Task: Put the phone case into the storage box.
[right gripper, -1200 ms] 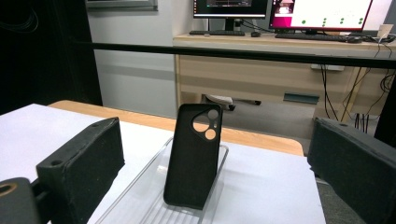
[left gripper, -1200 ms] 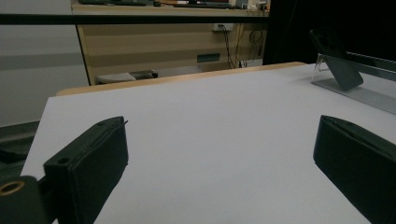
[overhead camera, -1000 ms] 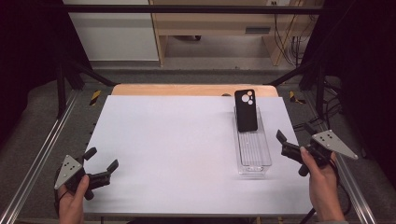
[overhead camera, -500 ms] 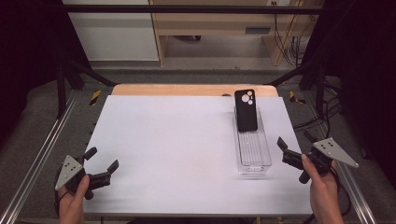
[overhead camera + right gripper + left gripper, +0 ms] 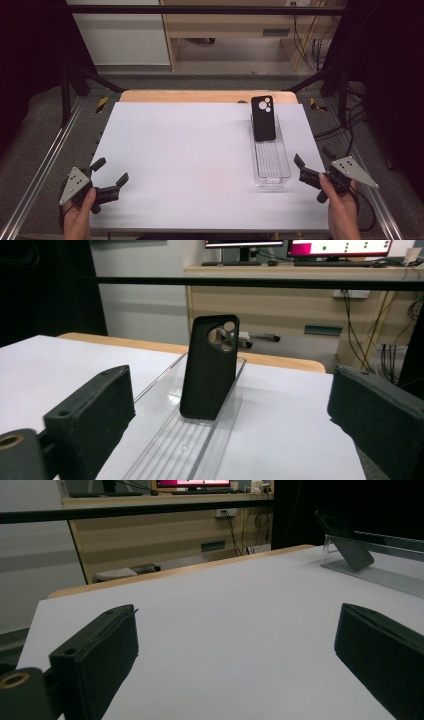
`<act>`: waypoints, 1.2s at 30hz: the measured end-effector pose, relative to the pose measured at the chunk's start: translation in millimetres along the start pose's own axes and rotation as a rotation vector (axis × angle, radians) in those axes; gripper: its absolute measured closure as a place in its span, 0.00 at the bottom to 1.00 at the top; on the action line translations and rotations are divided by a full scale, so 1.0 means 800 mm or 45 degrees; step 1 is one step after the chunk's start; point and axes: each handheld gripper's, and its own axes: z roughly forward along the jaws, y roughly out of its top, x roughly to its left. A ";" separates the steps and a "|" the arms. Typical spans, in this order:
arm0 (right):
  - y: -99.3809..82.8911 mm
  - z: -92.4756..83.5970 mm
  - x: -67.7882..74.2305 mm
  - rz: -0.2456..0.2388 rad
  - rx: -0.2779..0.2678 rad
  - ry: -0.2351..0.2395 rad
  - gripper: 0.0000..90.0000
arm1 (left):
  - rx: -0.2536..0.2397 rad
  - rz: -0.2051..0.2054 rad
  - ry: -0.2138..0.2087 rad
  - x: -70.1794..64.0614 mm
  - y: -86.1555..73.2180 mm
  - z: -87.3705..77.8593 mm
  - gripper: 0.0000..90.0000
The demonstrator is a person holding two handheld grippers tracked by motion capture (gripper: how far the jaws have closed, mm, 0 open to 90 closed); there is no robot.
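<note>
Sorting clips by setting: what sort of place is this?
Probably a lab or office workroom: a white table inside a black metal frame, computer monitors on a wooden desk behind, loose cables.

**A:** What's sitting in the background, then?

**B:** A white table (image 5: pixel 190 150) is edged at the back by a wooden strip (image 5: pixel 200 96). Lit monitors (image 5: pixel 340 247) are parked on a wooden desk (image 5: pixel 235 20) behind it, with cables (image 5: pixel 310 45) hung at the right.

**A:** And lower down?

**B:** Yellow-black tape (image 5: pixel 101 104) is stuck by the far left corner, and a metal rail (image 5: pixel 40 170) is run along the left.
</note>
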 end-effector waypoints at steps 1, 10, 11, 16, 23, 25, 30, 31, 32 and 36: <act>-0.002 0.000 0.000 0.002 0.001 -0.004 0.04 | -0.001 0.003 -0.008 0.000 0.000 0.000 0.04; -0.018 -0.003 0.004 0.022 0.009 -0.007 0.03 | -0.013 0.018 -0.005 0.000 0.001 -0.001 0.04; -0.019 -0.003 0.004 0.022 0.003 -0.006 0.03 | -0.014 0.023 -0.004 0.000 0.001 -0.001 0.04; -0.021 -0.005 0.009 0.025 -0.014 0.017 0.03 | -0.016 0.020 -0.010 -0.001 0.001 -0.001 0.04; -0.028 -0.006 0.015 0.034 -0.019 0.044 0.03 | -0.018 0.025 -0.017 -0.002 0.001 -0.001 0.04; -0.030 -0.005 0.018 0.034 -0.017 0.057 0.03 | -0.019 0.026 -0.019 -0.002 0.001 -0.001 0.04; -0.035 -0.003 0.022 0.025 -0.004 0.084 0.03 | -0.021 0.031 -0.031 -0.003 0.001 0.000 0.04; -0.035 -0.003 0.023 0.027 -0.003 0.085 0.03 | -0.022 0.033 -0.038 -0.003 0.001 0.000 0.04; -0.035 -0.003 0.023 0.027 -0.003 0.085 0.03 | -0.022 0.033 -0.038 -0.003 0.001 0.000 0.04; -0.037 -0.001 0.025 0.030 0.002 0.082 0.03 | -0.022 0.040 -0.054 -0.005 0.001 0.001 0.04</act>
